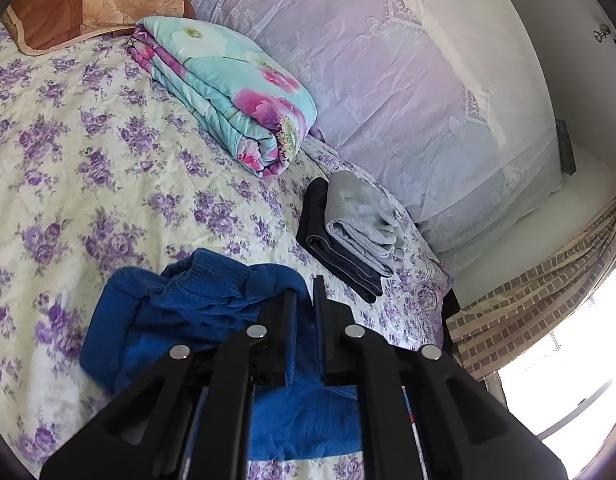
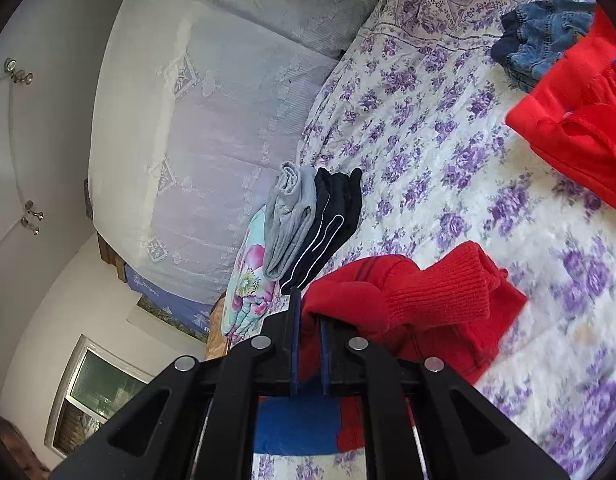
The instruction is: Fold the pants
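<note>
The left gripper [image 1: 305,292] pinches the blue leg of the pants [image 1: 187,312]; the right gripper [image 2: 308,312] clamps what looks like their red leg, bunched on the floral bed [image 1: 87,152] near folded clothes [image 1: 348,232].

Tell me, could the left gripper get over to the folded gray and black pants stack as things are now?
Probably not right away: the left gripper is shut on the blue pants fabric. The bedspread between it and the folded stack lies bare.
</note>
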### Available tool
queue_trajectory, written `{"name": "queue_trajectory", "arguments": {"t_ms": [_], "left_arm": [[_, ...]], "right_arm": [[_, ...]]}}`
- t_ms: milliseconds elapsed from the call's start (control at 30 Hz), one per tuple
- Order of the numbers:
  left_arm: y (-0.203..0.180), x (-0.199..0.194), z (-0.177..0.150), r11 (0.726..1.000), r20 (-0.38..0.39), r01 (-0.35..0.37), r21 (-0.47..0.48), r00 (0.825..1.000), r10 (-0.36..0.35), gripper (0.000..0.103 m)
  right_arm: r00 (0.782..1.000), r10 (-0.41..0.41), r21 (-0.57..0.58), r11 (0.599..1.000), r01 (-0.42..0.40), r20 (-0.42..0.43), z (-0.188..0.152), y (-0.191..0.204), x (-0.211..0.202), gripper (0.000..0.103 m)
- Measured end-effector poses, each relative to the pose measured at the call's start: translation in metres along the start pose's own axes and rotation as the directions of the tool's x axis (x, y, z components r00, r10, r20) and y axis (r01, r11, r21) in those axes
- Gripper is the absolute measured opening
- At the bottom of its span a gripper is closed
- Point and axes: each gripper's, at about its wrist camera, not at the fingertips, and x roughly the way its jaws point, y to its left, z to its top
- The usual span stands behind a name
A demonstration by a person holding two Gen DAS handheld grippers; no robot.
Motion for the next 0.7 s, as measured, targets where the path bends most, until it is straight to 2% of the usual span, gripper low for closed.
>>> {"name": "queue_trajectory", "arguments": {"t_ms": [133,233,267,300,333,367,400,467,500,533,567,633,700], "left_arm": [[-0.008,0.049,0.043,0.999,0.007,-0.038,-0.016,0.999,0.038,0.007],[-0.003,0.096,0.076,0.994,0.011,-0.103,-0.032,0.995,0.103,0.007],[0.005,0.111,0.085,0.990,0.014,-0.127,-0.063,0.992,0.128,0.007],[0.017,0.130,0.092,0.983,-0.015,-0.146,-0.109,0.989,0.145,0.008],[0.029,0.144,0.096,0.976,-0.052,-0.170,-0.137,0.985,0.164,0.009],[0.044,0.157,0.096,0.962,-0.094,-0.202,-0.183,0.978,0.187,0.011],[0.055,0.162,0.094,0.955,-0.119,-0.204,-0.214,0.976,0.182,0.011],[0.068,0.160,0.085,0.958,-0.134,-0.177,-0.224,0.980,0.150,0.012],[0.070,0.153,0.082,0.964,-0.129,-0.177,-0.199,0.980,0.154,0.014],[0.071,0.144,0.077,0.967,-0.120,-0.182,-0.177,0.979,0.162,0.021],[0.072,0.132,0.074,0.970,-0.102,-0.181,-0.161,0.981,0.166,0.035],[0.070,0.107,0.063,0.975,-0.073,-0.169,-0.144,0.984,0.160,0.051],[0.068,0.079,0.051,0.980,-0.060,-0.159,-0.121,0.986,0.153,0.055]], "right_arm": [[0.999,-0.048,0.013,0.999,0.048,-0.026,0.047,0.004,0.066,0.008],[0.990,-0.116,-0.001,0.993,0.116,-0.078,0.091,0.002,0.144,0.013],[0.985,-0.148,0.011,0.989,0.150,-0.087,0.099,-0.003,0.163,0.026],[0.977,-0.192,0.031,0.980,0.196,-0.095,0.106,-0.012,0.181,0.054],[0.969,-0.231,0.055,0.970,0.237,-0.088,0.109,-0.020,0.193,0.057],[0.967,-0.246,0.068,0.966,0.250,-0.065,0.107,-0.025,0.196,0.057],[0.969,-0.243,0.068,0.967,0.246,-0.053,0.104,-0.028,0.196,0.057],[0.973,-0.221,0.043,0.974,0.224,-0.064,0.092,-0.032,0.188,0.057],[0.971,-0.228,0.025,0.973,0.230,-0.075,0.086,-0.033,0.182,0.057],[0.969,-0.235,0.009,0.972,0.237,-0.080,0.080,-0.035,0.174,0.057],[0.967,-0.242,-0.008,0.970,0.243,-0.083,0.074,-0.035,0.163,0.057],[0.964,-0.252,-0.024,0.968,0.251,-0.082,0.063,-0.036,0.139,0.057],[0.967,-0.244,-0.026,0.970,0.243,-0.076,0.051,-0.037,0.113,0.062]]}}
